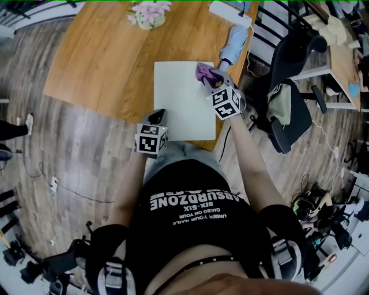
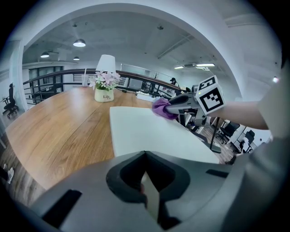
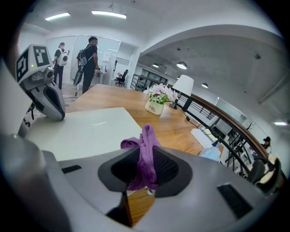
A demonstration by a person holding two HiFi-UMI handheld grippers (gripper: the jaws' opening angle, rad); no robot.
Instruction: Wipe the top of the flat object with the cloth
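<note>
Nearest us, the left gripper (image 1: 158, 115) sits at the near-left corner of the flat object (image 1: 184, 101). The head view shows only its marker cube and dark tip there. The left gripper view shows more: the jaws are drawn together with a thin pale sliver between them, which appears to be the board's near edge.

The flat object is a white rectangle lying level on the wooden table (image 1: 98, 57). Its long axis runs from near to far, and its near short edge reaches the table's near edge. From the left gripper view it stretches away towards the right gripper (image 2: 170, 108).

At the far-right corner of the flat object, the right gripper (image 1: 212, 78) is clamped on the purple cloth (image 1: 203, 71). In the head view the cloth is a small bunched lump at that corner. The right gripper view shows it as a crumpled strip standing upright between the jaws, with its length running up and down and its top poking above them.

Beyond the flat object stands a flower pot (image 1: 149, 14) at the far side of the table. Both gripper views add a white lamp (image 2: 106, 63) behind it. To the far right lies a light-blue bundle (image 1: 233, 43), and an office chair (image 1: 288, 98) stands off the table's right side. Only the right gripper view shows two people (image 3: 90, 56) with backpacks far off.
</note>
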